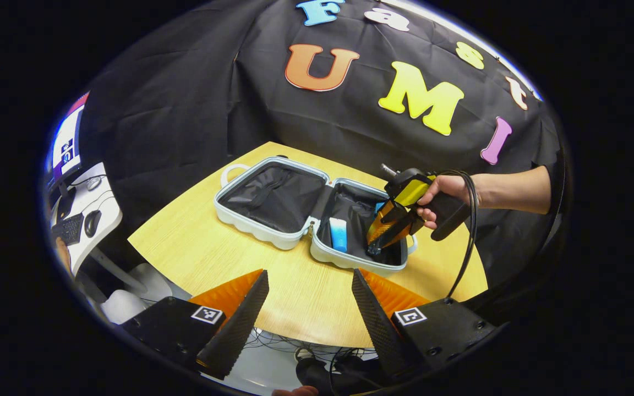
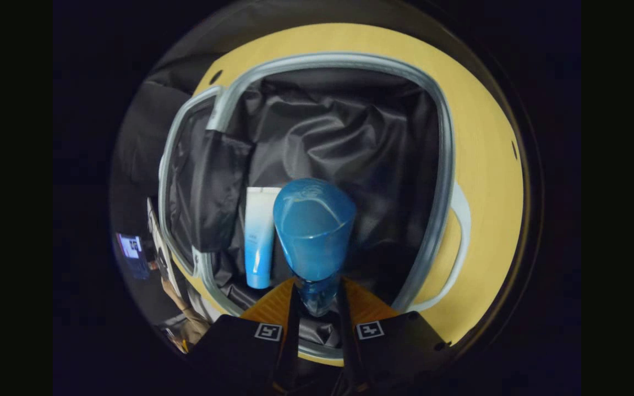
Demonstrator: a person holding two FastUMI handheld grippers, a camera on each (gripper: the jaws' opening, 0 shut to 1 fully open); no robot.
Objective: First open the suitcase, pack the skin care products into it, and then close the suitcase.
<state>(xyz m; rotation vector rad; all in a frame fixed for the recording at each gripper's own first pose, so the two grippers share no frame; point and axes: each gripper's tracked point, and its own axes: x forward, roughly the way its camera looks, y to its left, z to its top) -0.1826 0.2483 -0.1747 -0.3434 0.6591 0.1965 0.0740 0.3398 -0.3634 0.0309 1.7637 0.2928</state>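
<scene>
blue bottle in right gripper

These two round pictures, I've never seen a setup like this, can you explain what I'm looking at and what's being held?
No robot here: a person holds a two-fingered grabbing tool in each hand, and each tool carries a wide-angle camera looking along its own jaws.

The left gripper view looks across a wooden table at an open suitcase with a dark lining. The left gripper shows at the bottom, jaws apart, holding nothing. Farther off, a hand points the right gripper down into the suitcase's right half.

The right gripper view is taken from that second tool, looking straight down into the suitcase. Its jaws are shut on a blue bottle, gripped at its narrow end. Beside the bottle, a white-and-blue tube already lies on the lining.

So one product is packed and the bottle is going in.
</scene>
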